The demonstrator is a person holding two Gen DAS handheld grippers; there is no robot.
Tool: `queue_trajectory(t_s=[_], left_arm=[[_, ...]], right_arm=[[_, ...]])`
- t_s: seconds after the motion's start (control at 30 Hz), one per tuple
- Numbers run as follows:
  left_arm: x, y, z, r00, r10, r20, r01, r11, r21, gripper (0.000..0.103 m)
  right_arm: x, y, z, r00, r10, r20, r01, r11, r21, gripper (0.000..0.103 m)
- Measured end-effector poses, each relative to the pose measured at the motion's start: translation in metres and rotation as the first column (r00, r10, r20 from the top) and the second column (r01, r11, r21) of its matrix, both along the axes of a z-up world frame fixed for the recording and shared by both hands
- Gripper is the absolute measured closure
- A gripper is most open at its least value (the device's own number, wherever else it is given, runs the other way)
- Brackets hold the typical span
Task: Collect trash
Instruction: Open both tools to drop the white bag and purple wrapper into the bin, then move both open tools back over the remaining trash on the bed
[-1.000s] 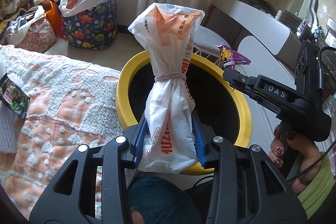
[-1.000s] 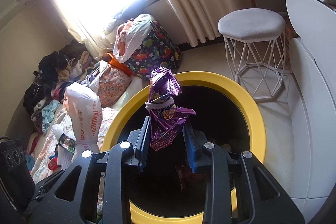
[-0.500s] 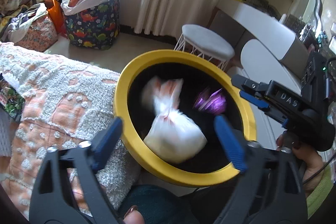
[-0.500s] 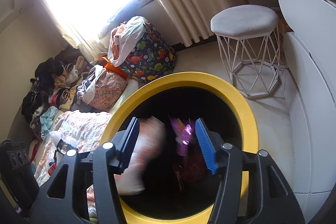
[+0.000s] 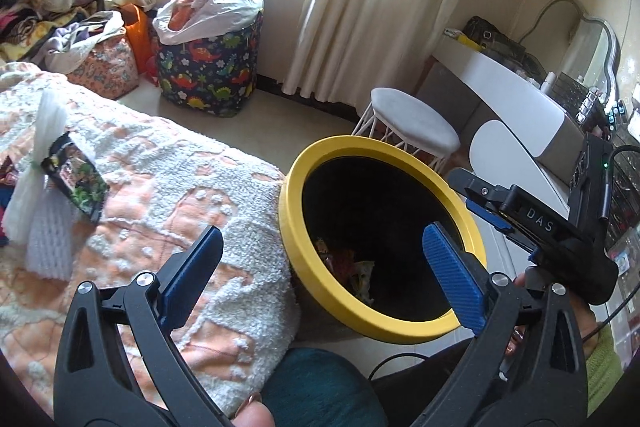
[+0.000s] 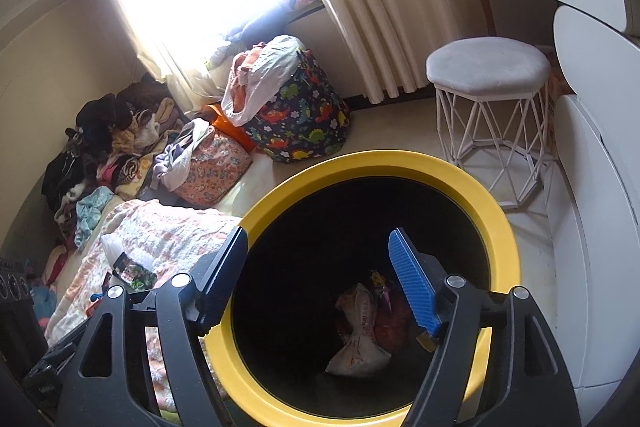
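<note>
While both grippers gape empty, we note: left gripper [image 5: 320, 267] released | right gripper [image 6: 320, 279] jaws just widening | white bag [image 6: 360, 339] below, in bin [image 6: 496, 223] (neighbouring wrappers indistinct).

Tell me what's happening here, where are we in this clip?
A person with a gripper in each hand is clearing trash into a yellow-rimmed bin beside the bed. Both the left gripper and the right gripper are open and empty, the right one's jaws having just been opening. A tied white plastic bag and a purple wrapper lie at the bottom of the bin. On the bedspread, a white foam net and a dark snack packet are yet to be picked up.
</note>
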State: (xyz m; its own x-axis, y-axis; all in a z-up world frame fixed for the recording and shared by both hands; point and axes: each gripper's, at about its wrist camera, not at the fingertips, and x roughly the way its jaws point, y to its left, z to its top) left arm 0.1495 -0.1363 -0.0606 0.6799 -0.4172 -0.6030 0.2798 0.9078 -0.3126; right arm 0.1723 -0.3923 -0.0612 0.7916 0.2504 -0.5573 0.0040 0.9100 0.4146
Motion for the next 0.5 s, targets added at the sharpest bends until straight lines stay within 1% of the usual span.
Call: queue_trajectory(t_s=[0.23, 0.5], left_arm=[[-0.011, 0.015, 0.011, 0.999, 0.027, 0.035, -0.027, 1.000, 0.002, 0.011], [-0.018, 0.034, 0.018, 0.997, 0.062, 0.054, -0.062, 0.998, -0.004, 0.011]], right_arm=[[-0.002, 0.019, 0.009, 0.999, 0.044, 0.030, -0.043, 0.999, -0.019, 0.032], [-0.004, 0.044, 0.018, 0.993, 0.101, 0.057, -0.099, 0.994, -0.049, 0.032]])
